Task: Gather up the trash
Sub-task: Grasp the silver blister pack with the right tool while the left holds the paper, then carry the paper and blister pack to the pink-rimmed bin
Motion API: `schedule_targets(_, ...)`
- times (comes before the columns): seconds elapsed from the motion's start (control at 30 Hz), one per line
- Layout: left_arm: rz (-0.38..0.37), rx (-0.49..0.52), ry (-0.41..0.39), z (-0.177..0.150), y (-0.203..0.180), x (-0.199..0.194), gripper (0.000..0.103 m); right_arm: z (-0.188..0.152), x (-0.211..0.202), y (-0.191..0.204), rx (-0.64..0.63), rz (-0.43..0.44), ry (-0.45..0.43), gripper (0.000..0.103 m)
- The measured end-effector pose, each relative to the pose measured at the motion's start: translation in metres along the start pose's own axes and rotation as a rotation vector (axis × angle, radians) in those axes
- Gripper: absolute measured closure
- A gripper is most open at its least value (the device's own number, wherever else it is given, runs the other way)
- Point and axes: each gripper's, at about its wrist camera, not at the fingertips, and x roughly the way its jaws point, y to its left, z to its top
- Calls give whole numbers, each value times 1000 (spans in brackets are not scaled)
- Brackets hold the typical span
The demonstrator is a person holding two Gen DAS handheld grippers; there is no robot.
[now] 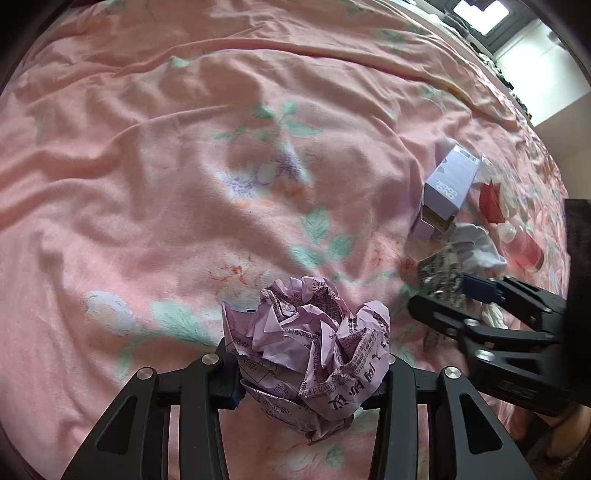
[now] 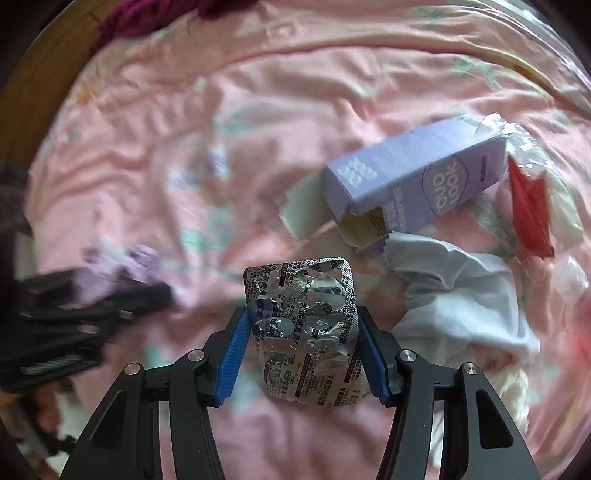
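Observation:
My left gripper (image 1: 308, 363) is shut on a crumpled lilac paper ball (image 1: 314, 354) with printed text, held over the pink floral bedsheet (image 1: 147, 184). My right gripper (image 2: 303, 347) is shut on a used foil blister pack (image 2: 306, 332), squeezed between its blue pads (image 2: 231, 358). The right gripper (image 1: 443, 291) with the blister pack (image 1: 439, 277) also shows at the right of the left wrist view. The left gripper with its paper ball (image 2: 125, 266) shows blurred at the left of the right wrist view.
More trash lies on the sheet: an open lilac carton (image 2: 413, 177) (image 1: 448, 188), a white crumpled cloth or wrapper (image 2: 454, 295), a red wrapper (image 2: 528, 210) (image 1: 491, 201), and a pinkish clear bottle (image 1: 524, 247). A window (image 1: 484, 14) is far right.

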Motion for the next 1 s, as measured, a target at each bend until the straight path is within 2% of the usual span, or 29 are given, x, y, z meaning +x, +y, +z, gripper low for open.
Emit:
schedule_targets(0.1,-9,0,-5,-1,-1,0,59,-5,-23,2,20,43,-44,47)
schedule_targets(0.3,-22,-6,-26,-10,0,-9,59,-16,-57,15,27,97,-73,47)
schedule_targets(0.5,-11,-66,-61,-45,29,-37,59,-36,-67,58,-27,159,-52,47)
schedule_targets(0.67,24,-192,-82,-101,85,-70,59,-56,-64,116,-99,215,-19,47)
schedule_targets(0.87,130,-386,-71,-201,174,-116,59,-86,-54,206,-237,297,49,47)
schedule_targets(1.0,171,-521,-50,-276,217,-137,59,-116,-44,274,-366,345,123,47)
